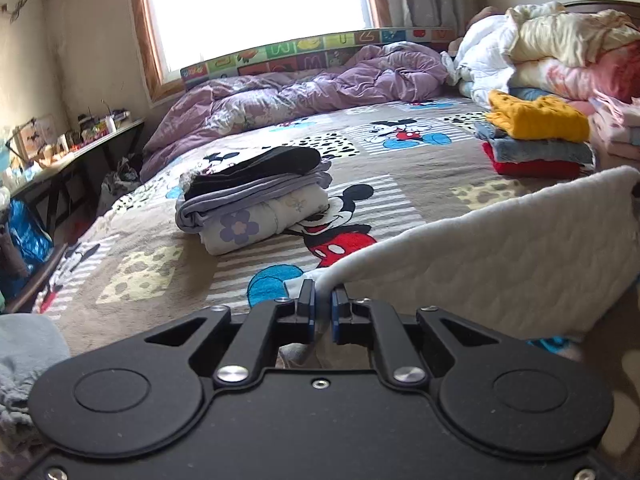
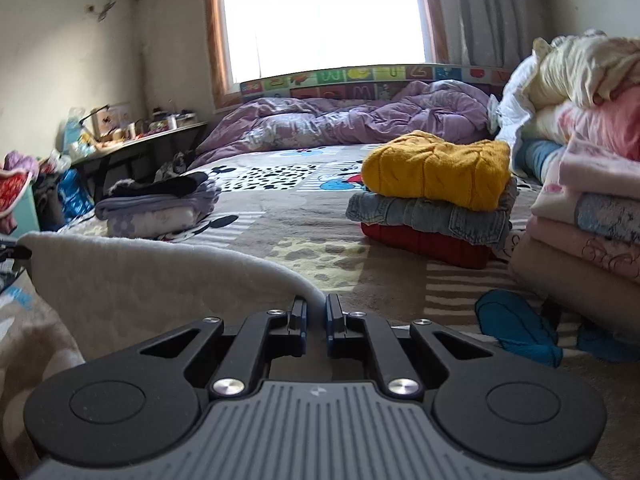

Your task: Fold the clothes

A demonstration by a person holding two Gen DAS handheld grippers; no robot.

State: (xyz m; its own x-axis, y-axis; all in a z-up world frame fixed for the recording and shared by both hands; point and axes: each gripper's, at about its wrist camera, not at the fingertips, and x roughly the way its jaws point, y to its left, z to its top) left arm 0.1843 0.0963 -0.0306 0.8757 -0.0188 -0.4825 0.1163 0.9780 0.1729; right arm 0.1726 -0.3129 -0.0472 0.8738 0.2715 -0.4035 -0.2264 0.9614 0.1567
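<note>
Large single letters stand on the colourful alphabet play mat (image 2: 376, 80) propped against the wall under the window: "M" and "Z" can be read. The mat's other tiles are too blurred to read.

Daylight from the overexposed window (image 1: 256, 12) backlights both views; fisheye curvature bends edges, corners vignette dark, and soft shadows fall on the bedspread (image 2: 280, 216).

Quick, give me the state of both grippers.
Left gripper: shut on the white quilted cloth.
Right gripper: shut on the same cloth's other corner.
</note>
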